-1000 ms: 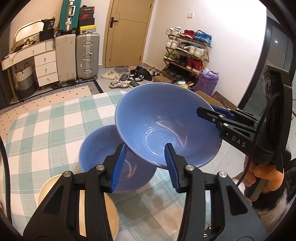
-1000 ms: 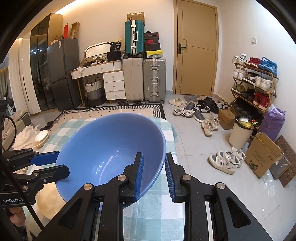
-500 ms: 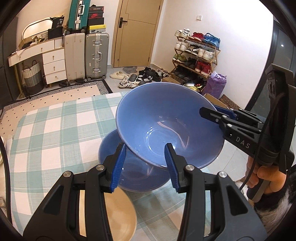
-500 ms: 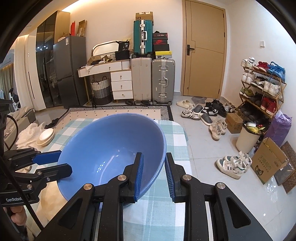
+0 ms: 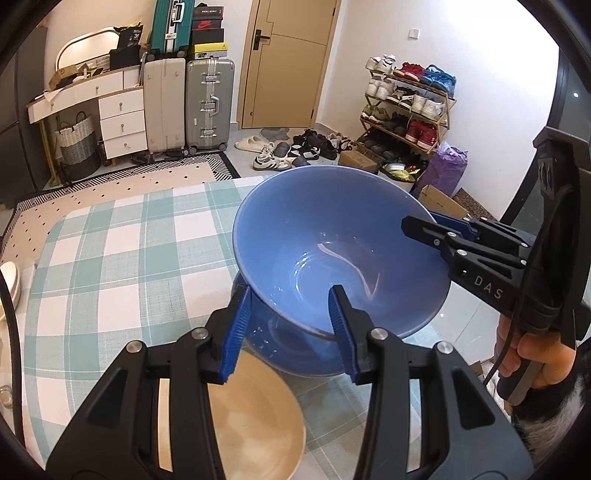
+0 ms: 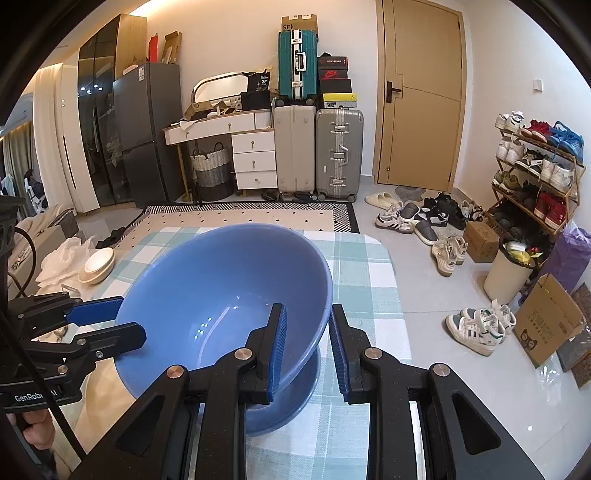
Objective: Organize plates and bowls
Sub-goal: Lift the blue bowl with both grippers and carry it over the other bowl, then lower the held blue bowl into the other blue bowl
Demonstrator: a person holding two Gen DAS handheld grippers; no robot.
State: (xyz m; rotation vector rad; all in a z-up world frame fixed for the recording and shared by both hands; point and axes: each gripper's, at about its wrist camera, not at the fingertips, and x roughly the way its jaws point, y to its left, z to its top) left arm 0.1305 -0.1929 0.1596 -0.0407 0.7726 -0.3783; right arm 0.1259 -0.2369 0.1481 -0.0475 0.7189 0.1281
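both tools, the left tool (image 5: 288,328) and right tool (image 6: 307,343), grip the upper blue bowl's (image 5: 332,254) rim, holding it above the lower blue bowl (image 5: 280,350) for nesting.

The right gripper (image 5: 436,230), seen from the left wrist camera, bears the white letters "DAS" on its black body. The left gripper (image 6: 114,317), seen from the right wrist camera, carries "GenRobo", the rest of the word hidden by a cable. A cardboard box (image 6: 298,21) on top of the teal suitcase shows "SF". A red shoebox (image 6: 332,75) beside that suitcase has a Nike swoosh, and the yellow-ended box (image 6: 337,98) below it a Jumpman logo. A black bag (image 5: 130,35) on the dresser shows "30".
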